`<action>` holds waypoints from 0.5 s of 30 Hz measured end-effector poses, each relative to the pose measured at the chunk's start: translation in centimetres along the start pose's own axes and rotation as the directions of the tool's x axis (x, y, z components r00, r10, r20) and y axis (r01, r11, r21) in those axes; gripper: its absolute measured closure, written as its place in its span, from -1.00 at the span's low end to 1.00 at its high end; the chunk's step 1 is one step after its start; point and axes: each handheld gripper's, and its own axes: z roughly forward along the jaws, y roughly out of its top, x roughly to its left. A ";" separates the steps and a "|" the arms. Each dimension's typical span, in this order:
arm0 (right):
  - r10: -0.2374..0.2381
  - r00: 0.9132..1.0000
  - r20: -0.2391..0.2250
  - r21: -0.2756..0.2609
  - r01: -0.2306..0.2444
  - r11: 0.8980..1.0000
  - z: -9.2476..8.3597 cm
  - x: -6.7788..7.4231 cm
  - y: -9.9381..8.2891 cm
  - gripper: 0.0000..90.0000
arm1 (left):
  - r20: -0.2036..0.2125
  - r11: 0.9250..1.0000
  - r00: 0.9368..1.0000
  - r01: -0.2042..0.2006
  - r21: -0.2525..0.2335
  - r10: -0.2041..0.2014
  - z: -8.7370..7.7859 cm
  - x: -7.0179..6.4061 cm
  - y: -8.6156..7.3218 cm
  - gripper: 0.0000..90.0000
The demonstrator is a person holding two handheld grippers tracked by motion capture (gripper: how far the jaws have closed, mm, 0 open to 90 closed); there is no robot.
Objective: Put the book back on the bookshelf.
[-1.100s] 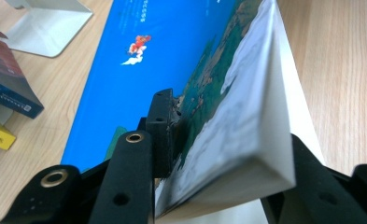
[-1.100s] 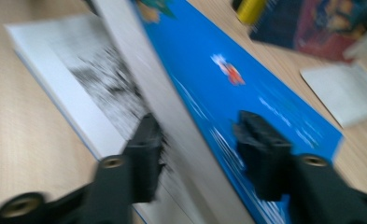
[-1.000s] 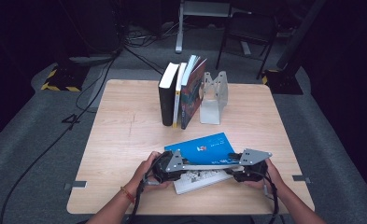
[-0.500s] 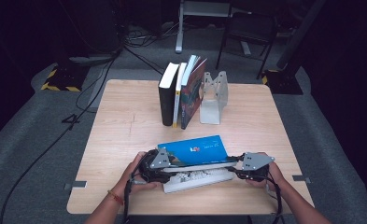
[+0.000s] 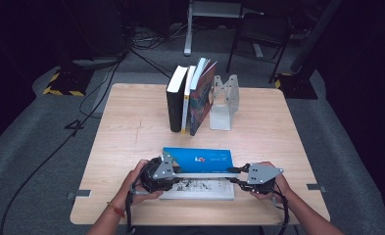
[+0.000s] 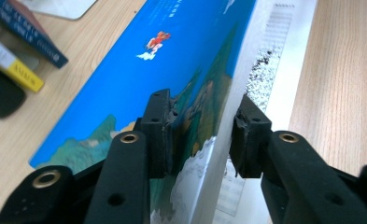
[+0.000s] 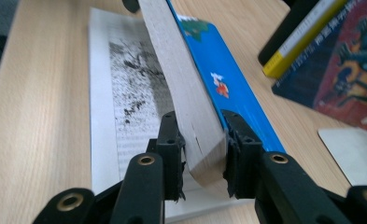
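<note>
Standing the blue picture book (image 5: pixel 198 160) up on its edge appears to be the step in hand: the person has it tipped off the table (image 5: pixel 131 122), one short end to each tool. Left gripper (image 5: pixel 173 177): jaws have just been closing; in the left gripper view the book (image 6: pixel 172 60) runs straight away from the tool, one pad (image 6: pixel 158 130) against the cover, the other pad (image 6: pixel 246 140) looking a hair clear of the page edge, so I read no firm clamp yet. Right gripper (image 5: pixel 236 175): jaws also just been closing and now pinched on the book's page block (image 7: pixel 190 107), both pads pressing it; the cover falls on the outer jaw's side. Beneath the book and between the two tools lies a white printed sheet or open page spread (image 5: pixel 200 188); which, I cannot tell. Handling, as a judgement: thin, fairly light, glossy cover likely slick; the pages bow near the right pads, so it flexes. Best taken at both ends close to the spine, squeezing cover and pages together. Beyond the tips, well apart, stand upright books (image 5: pixel 190 98) against a metal bookend (image 5: pixel 224 103).
</note>
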 end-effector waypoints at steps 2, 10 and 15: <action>0.028 0.999 -0.037 -0.034 -0.030 0.999 0.3 -0.1 -0.1 0.49 | 0.001 1.000 1.000 0.002 0.008 -0.002 0.0 0.4 -0.4 0.39; 0.040 0.999 0.008 0.017 -0.040 0.999 1.7 -1.3 -1.4 0.48 | -0.001 1.000 1.000 0.026 0.003 -0.026 0.0 1.4 -1.3 0.38; 0.003 1.000 0.024 0.016 -0.003 1.000 1.6 -1.2 -1.1 0.55 | -0.039 0.999 0.999 0.028 0.039 -0.027 -0.1 0.7 -0.7 0.25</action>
